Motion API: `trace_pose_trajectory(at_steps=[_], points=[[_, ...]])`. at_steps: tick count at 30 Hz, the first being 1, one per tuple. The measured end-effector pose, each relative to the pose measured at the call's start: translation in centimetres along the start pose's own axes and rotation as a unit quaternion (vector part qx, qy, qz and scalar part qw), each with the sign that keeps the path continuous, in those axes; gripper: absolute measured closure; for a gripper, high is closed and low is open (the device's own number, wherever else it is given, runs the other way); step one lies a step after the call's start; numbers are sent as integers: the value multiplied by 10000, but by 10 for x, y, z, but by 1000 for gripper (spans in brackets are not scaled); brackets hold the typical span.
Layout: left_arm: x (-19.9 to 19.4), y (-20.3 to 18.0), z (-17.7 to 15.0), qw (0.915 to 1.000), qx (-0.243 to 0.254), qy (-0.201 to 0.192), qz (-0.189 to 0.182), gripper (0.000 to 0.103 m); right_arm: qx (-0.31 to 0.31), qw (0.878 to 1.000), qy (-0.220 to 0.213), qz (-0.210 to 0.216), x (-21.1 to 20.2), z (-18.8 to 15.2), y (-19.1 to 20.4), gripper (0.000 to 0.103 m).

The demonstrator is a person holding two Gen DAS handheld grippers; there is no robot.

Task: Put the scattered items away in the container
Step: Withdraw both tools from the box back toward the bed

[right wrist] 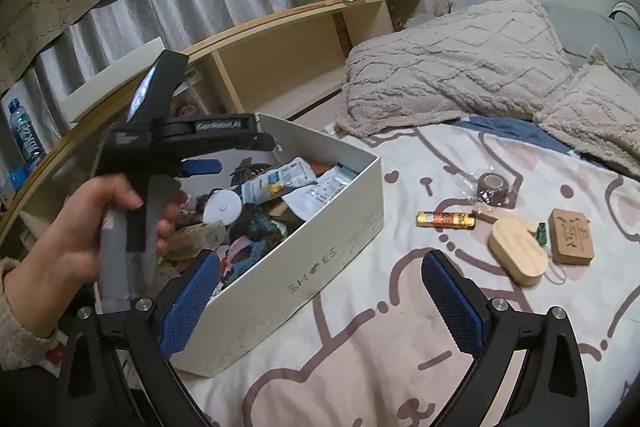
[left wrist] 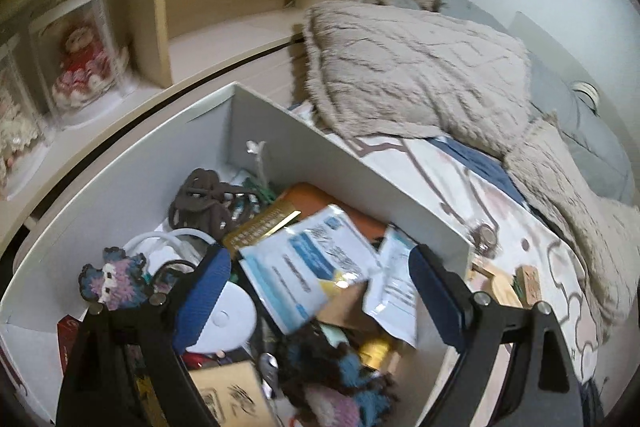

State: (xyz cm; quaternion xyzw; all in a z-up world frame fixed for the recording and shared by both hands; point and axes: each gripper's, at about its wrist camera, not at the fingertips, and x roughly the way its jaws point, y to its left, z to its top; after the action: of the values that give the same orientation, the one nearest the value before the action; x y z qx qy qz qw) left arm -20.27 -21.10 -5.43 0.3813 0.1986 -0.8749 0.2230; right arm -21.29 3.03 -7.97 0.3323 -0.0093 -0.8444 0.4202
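1. Two grippers are in your hands. Your right gripper (right wrist: 320, 303) hangs over the bed sheet (right wrist: 360, 347) just beside the box, its fingers spread wide with nothing between them.
2. Your left gripper (left wrist: 320, 291) hangs over the open box, its fingers spread and pinching nothing; a blue-and-white packet (left wrist: 304, 267) lies loose below them.
3. One white shoe box (right wrist: 320, 247), the container, sits on the bed, crowded with a white round disc (right wrist: 222, 207), brown hair ties (left wrist: 200, 199), yarn scrunchies (right wrist: 256, 227) and paper packets.
4. Four items lie scattered on the sheet, well apart from the box on the right wrist view's right side: a gold-wrapped bar (right wrist: 446, 219), an oval wooden piece (right wrist: 518, 253), a carved wooden block (right wrist: 571, 235) and a brown tape roll (right wrist: 494, 189).
5. Beige knit pillows (right wrist: 452, 67) lie beyond, with a wooden shelf (right wrist: 280, 63) behind the box.
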Motion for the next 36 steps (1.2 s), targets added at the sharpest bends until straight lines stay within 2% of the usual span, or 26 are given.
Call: trace_pose_trajectory(at_steps=[10, 22, 30, 36], points=[[-31, -44, -18, 9959, 757, -396, -299, 12, -7, 9989, -285, -366, -24, 15, -8, 3], [-48, -86, -39, 9855, 1374, -599, -792, 11, -119, 9889, -672, -1316, -58, 24, -40, 2], [-60, -111, -56, 9709, 1945, -938, -1036, 5, -292, 9764, -825, -1972, -72, 22, -56, 0], [-67, -124, -63, 9608, 2198, -1159, -1226, 0, -336, 9719, -865, -2165, -79, 19, -67, 0]])
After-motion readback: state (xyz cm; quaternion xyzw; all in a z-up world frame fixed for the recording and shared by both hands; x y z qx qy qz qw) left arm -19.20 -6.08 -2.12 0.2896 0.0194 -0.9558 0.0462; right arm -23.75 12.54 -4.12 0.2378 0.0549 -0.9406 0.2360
